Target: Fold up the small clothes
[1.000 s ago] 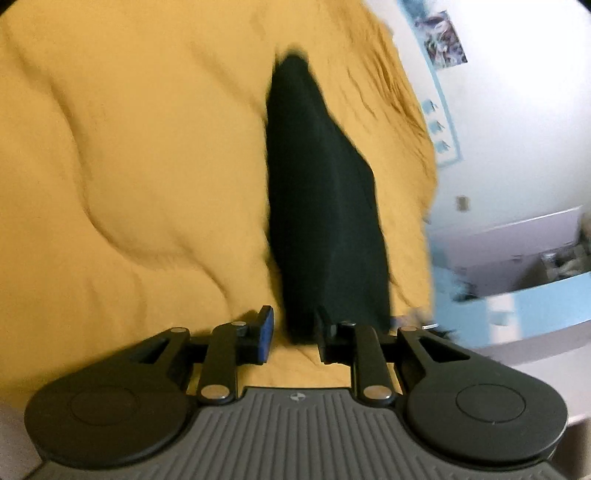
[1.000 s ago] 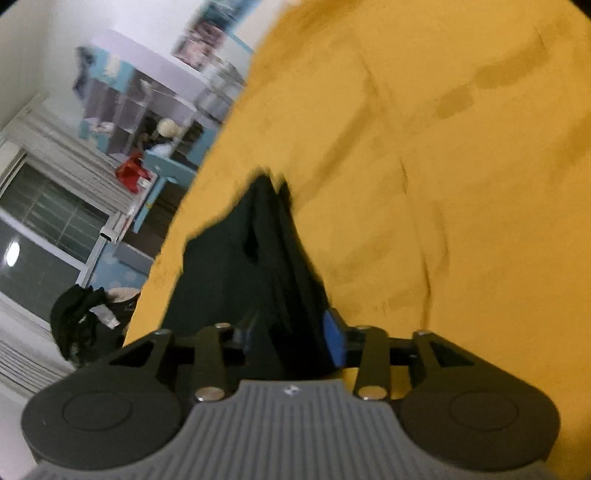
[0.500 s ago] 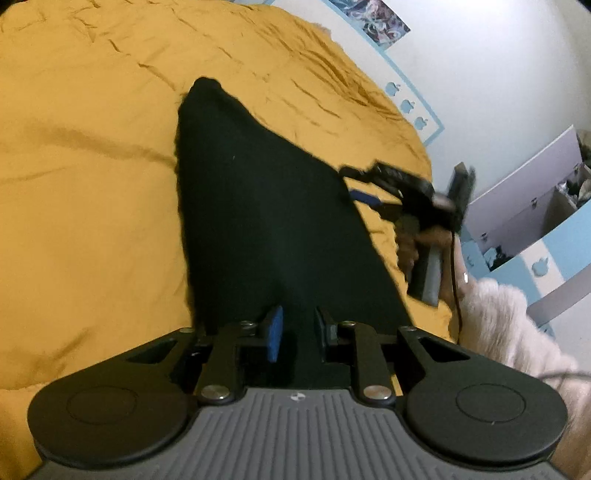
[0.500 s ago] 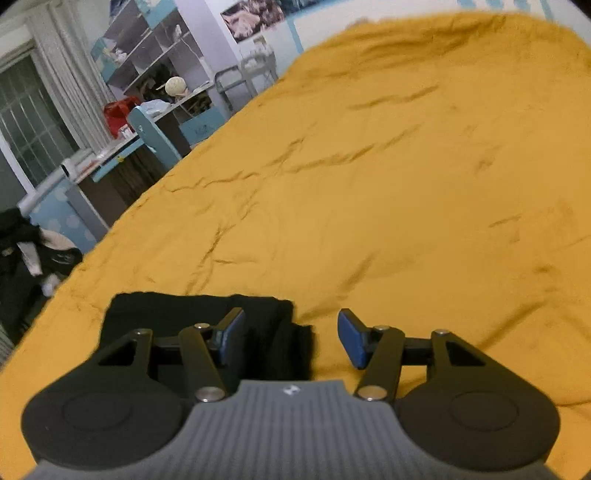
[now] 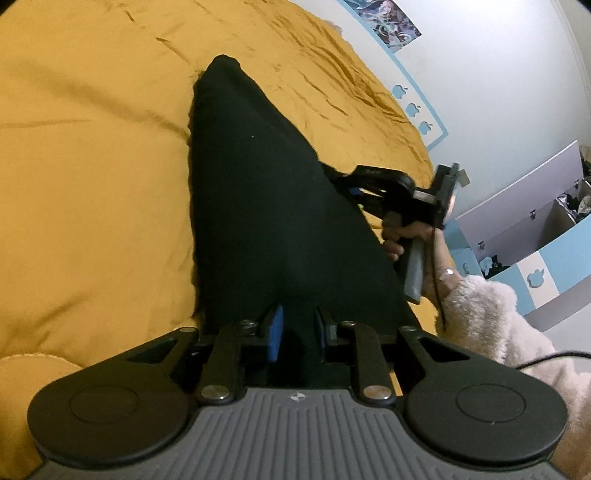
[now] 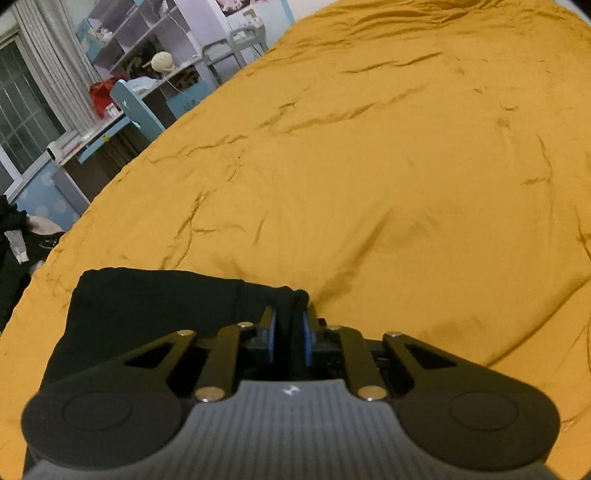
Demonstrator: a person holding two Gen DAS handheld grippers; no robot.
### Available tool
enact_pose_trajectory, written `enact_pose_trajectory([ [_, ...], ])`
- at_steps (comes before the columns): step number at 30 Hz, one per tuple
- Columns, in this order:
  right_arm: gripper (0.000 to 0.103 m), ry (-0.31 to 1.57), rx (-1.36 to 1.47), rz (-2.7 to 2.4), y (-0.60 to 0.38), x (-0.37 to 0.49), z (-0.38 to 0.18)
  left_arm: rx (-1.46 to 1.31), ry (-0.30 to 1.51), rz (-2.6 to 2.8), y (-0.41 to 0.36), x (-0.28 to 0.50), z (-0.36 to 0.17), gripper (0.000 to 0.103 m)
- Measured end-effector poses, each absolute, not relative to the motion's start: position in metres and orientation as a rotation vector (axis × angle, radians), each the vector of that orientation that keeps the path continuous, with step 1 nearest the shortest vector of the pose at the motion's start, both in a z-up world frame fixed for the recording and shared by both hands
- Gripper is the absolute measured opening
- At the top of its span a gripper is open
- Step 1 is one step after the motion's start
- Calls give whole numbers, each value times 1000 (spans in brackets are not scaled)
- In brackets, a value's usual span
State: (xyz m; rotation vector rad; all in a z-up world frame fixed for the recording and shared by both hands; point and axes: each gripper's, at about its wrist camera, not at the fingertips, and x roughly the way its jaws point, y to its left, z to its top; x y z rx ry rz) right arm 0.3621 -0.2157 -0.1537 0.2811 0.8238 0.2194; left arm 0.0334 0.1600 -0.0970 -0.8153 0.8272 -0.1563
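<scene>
A black garment (image 5: pixel 273 206) lies spread on a yellow bedspread (image 5: pixel 92 192) near the bed's edge. The left gripper (image 5: pixel 297 328) is clamped on its near hem. The right gripper (image 6: pixel 289 332), whose jaws have just been closing, now pinches a bunched corner of the cloth. A fluffy sleeve (image 5: pixel 491 314) shows behind it. A desk (image 6: pixel 122 122) and shelves (image 6: pixel 140 37) stand beyond the bed.

A bedroom: mustard bedspread (image 6: pixel 369 166), cluttered desk (image 6: pixel 122 122), wall poster (image 5: pixel 384 22).
</scene>
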Motion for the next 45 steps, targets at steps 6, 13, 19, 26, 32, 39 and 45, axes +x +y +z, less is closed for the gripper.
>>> enact_pose_trajectory([
  [6, 45, 753, 339, 311, -238, 280, -92, -813, 797, -160, 159, 19, -80, 29],
  [13, 57, 807, 316, 253, -274, 129, -91, -822, 800, -144, 158, -1, -87, 30],
  [19, 2, 811, 441, 234, -285, 94, -125, -832, 800, -131, 156, 1, -92, 30],
  [26, 0, 810, 422, 159, -277, 99, -117, -720, 813, -95, 142, -9, -79, 30],
  [32, 22, 852, 409, 117, -276, 98, -143, -860, 819, -92, 159, -15, -95, 16],
  [39, 30, 657, 338, 235, -268, 101, -86, -745, 767, -140, 174, 33, -50, 28],
  [45, 45, 606, 268, 322, -237, 194, -80, -672, 739, -107, 201, 119, -47, 28],
])
